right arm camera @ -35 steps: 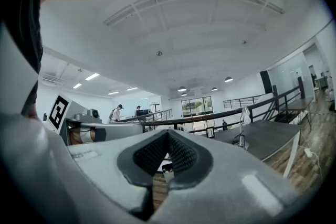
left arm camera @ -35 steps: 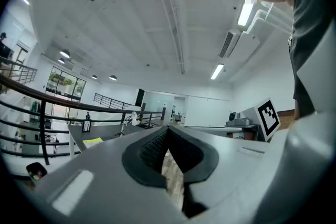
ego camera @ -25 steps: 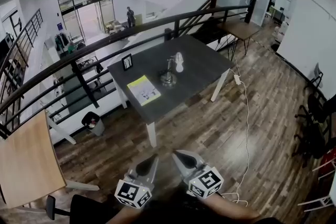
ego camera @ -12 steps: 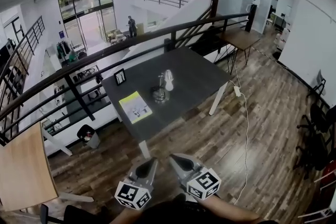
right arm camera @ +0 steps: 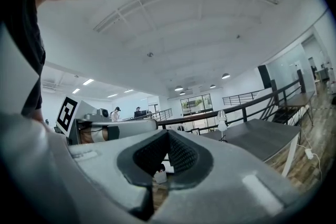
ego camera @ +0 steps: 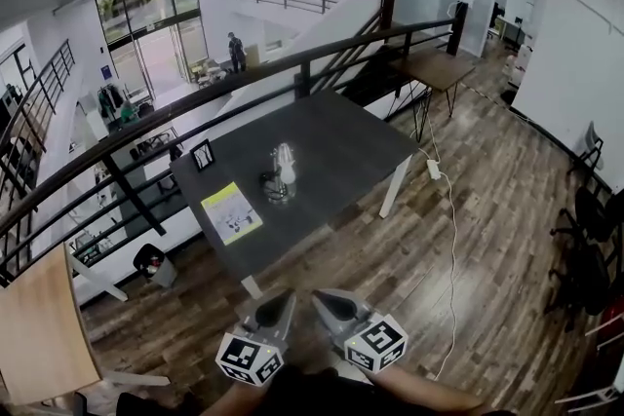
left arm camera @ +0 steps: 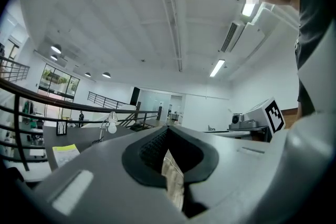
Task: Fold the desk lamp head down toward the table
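The desk lamp (ego camera: 281, 172) stands upright near the middle of a dark grey table (ego camera: 341, 151), its white bulb head raised on a thin arm. Both grippers hang at the bottom of the head view, well short of the table and over the wooden floor. My left gripper (ego camera: 284, 293) is shut with nothing in it, and so is my right gripper (ego camera: 323, 294). In the left gripper view the lamp (left arm camera: 111, 123) is small and far beyond the closed jaws of the left gripper (left arm camera: 168, 127). The right gripper view shows the lamp (right arm camera: 222, 122) far off past the right gripper (right arm camera: 168, 132).
A yellow-green sheet (ego camera: 231, 211) and a small picture frame (ego camera: 203, 154) lie on the table left of the lamp. A black railing (ego camera: 195, 102) runs behind it. A white cable (ego camera: 452, 239) trails over the floor at right; a bin (ego camera: 151, 260) and a wooden tabletop (ego camera: 39, 331) are at left.
The table and lamp have slid left and lower in the head view and look a little larger. Both grippers keep their place at the bottom, still shut.
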Motion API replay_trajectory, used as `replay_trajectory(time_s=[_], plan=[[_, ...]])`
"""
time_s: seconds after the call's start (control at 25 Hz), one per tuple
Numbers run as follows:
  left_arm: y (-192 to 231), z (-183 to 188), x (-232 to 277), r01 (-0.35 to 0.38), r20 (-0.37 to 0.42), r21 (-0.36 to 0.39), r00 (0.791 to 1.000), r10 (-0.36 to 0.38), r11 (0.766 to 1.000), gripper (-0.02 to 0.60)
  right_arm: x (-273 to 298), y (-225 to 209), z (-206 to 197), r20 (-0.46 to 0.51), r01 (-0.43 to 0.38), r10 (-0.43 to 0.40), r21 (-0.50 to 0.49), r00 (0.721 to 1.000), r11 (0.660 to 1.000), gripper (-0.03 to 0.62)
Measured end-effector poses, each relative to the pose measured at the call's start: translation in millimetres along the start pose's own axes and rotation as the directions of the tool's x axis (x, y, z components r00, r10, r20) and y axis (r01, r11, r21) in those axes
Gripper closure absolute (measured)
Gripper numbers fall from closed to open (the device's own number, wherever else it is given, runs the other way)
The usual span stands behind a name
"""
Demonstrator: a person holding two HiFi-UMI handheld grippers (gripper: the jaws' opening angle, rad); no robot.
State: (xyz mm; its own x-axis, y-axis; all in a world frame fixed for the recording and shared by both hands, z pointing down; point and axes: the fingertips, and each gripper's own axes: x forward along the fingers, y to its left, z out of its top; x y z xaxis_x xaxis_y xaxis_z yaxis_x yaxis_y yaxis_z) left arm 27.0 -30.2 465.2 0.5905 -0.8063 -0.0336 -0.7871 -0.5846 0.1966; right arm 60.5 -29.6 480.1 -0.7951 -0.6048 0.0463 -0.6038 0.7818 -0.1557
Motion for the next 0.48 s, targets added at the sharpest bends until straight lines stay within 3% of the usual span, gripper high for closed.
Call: replay_trajectory(time_s=[0.48], plan=[[23,4,67,0.075,-0.009,0.001,0.997,-0.075,0.997,0.58,29,-58,10,0.004,0.064,-0.064,-0.014,0.998,0.998,0.591]])
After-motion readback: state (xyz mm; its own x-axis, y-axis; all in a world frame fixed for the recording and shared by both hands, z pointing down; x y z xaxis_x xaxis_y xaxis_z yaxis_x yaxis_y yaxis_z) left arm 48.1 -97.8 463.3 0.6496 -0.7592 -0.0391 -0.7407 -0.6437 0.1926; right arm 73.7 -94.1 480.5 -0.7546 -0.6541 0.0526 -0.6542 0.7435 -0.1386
